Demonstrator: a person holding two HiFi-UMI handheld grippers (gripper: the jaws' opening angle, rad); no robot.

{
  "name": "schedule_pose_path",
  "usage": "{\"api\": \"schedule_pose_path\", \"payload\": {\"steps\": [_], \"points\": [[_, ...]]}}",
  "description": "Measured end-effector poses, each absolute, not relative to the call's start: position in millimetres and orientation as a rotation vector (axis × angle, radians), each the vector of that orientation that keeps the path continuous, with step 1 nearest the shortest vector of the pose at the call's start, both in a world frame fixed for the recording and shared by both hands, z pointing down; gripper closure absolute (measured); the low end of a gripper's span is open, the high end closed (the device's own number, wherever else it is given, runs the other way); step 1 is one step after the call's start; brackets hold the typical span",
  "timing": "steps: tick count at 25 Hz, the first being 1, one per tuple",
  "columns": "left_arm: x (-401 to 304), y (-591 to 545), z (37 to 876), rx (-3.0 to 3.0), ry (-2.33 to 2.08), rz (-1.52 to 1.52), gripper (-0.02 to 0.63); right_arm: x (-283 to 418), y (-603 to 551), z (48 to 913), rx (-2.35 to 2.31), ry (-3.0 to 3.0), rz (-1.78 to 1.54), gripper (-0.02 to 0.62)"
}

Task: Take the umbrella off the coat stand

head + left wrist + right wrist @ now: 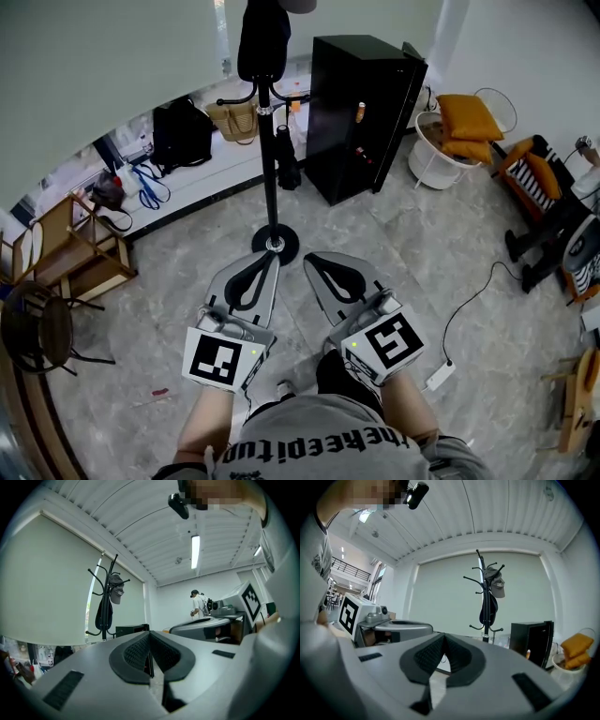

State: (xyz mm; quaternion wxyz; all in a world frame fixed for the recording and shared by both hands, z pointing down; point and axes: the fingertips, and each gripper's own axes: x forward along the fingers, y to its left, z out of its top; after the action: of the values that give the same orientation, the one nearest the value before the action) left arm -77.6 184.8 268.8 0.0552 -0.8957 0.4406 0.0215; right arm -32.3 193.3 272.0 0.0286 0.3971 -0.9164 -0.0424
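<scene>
Grippers sit side by side at bottom centre of the head view, and I read the left gripper [265, 262] and right gripper [321, 263] as both pressed fully together with nothing between the jaws. Black umbrella [263, 42] hangs folded on the coat stand [271, 178] at top centre, just under a grey cap [497, 585], well apart from both grippers.

Grey stone floor [441, 253], black cabinet [361, 112], ceiling strip light [195, 551], perhaps a drawn blind [450, 597] on the wall.
</scene>
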Motion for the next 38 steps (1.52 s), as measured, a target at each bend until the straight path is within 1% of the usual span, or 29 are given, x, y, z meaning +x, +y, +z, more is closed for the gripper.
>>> {"api": "schedule_pose_path", "payload": {"steps": [20, 32, 38], "points": [[-10, 85, 260, -2.625, 1.53, 0.082, 0.591, 35, 91, 262, 0.999, -2.923, -0.135, 0.584], [27, 55, 260, -2.555, 1.642, 0.076, 0.591, 74, 57, 265, 0.881, -2.97, -0.125, 0.584], [37, 51, 266, -2.545, 1.662, 0.039, 0.591, 82, 50, 269, 0.851, -2.995, -0.102, 0.584]]}}
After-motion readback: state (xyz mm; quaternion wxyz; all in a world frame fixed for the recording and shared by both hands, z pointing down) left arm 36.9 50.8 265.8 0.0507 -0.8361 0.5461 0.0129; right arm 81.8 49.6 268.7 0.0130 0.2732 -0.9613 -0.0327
